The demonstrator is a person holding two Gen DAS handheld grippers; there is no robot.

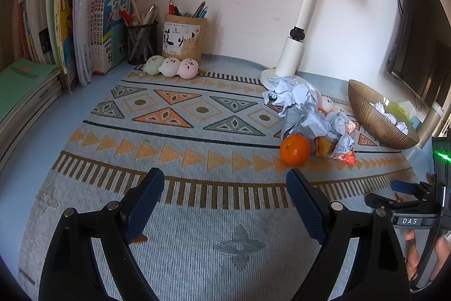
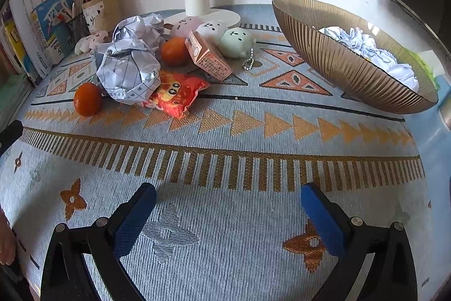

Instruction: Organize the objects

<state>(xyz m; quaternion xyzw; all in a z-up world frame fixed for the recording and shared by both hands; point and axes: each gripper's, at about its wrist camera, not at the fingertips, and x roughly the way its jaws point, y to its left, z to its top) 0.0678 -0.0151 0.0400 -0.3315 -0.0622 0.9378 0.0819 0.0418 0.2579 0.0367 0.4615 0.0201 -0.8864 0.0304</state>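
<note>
A pile lies on the patterned mat: crumpled paper [image 2: 129, 66], two oranges [image 2: 87, 99] [image 2: 174, 50], a red snack packet [image 2: 176, 92], a small pink box [image 2: 208, 59] and round plush toys [image 2: 236, 43]. To its right a ribbed brown bowl [image 2: 338, 61] holds more crumpled paper [image 2: 366, 47]. My right gripper [image 2: 229, 188] is open over bare mat, well short of the pile. My left gripper [image 1: 225, 172] is open too, nothing between its fingers. The near orange [image 1: 295, 149] sits just beyond its right fingertip, with paper [image 1: 293, 95] and the bowl [image 1: 372, 117] further right.
A white lamp base [image 1: 290, 58] stands behind the pile. Two pen holders [image 1: 183, 38], three plush toys [image 1: 169, 66] and upright books [image 1: 84, 27] line the back left. A dark monitor [image 1: 417, 33] stands at right. A hand [image 1: 422, 253] holds the right gripper.
</note>
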